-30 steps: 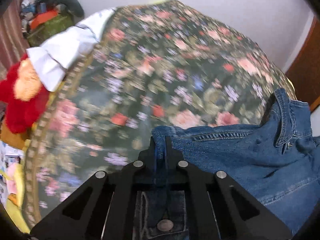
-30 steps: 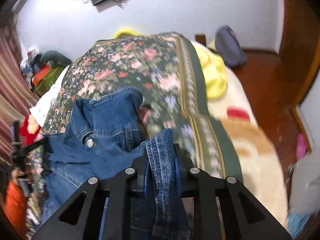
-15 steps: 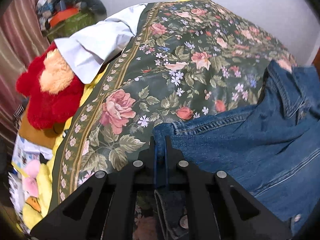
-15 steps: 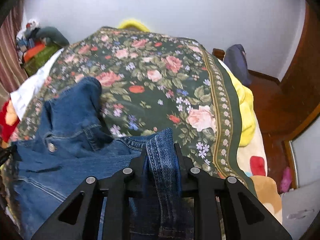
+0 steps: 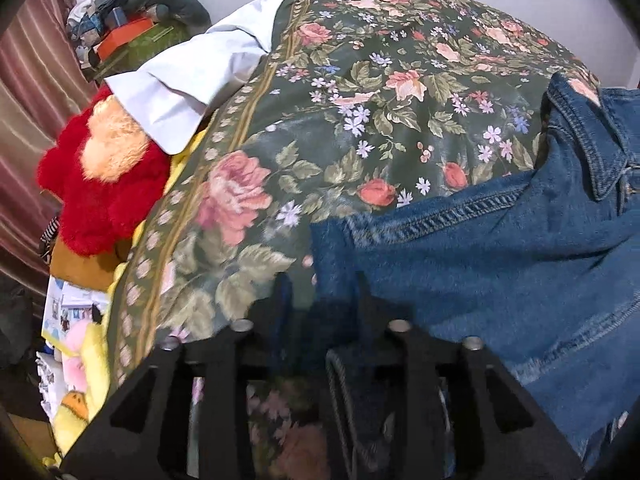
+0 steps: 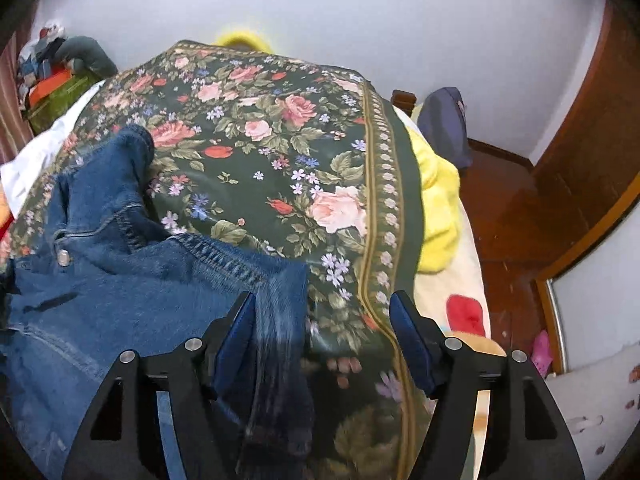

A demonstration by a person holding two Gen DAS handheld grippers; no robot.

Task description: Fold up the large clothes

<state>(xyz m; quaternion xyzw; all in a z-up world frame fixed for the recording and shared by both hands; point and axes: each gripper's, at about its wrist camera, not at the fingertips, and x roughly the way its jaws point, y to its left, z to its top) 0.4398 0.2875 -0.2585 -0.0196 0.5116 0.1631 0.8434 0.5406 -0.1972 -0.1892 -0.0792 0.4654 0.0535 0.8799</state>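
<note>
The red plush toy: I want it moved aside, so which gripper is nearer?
Left. The left gripper sits near the bed edge beside the red plush toy; the right gripper works at the opposite edge.

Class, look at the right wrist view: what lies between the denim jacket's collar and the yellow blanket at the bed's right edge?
Only the floral bedspread lies between the denim jacket's collar and the yellow blanket; nothing rests on that stretch in the right wrist view.

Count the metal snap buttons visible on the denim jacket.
1 clearly: a silver button just below the collar on the denim jacket, seen from the right wrist. More may be hidden under folds or behind the grippers.
</note>
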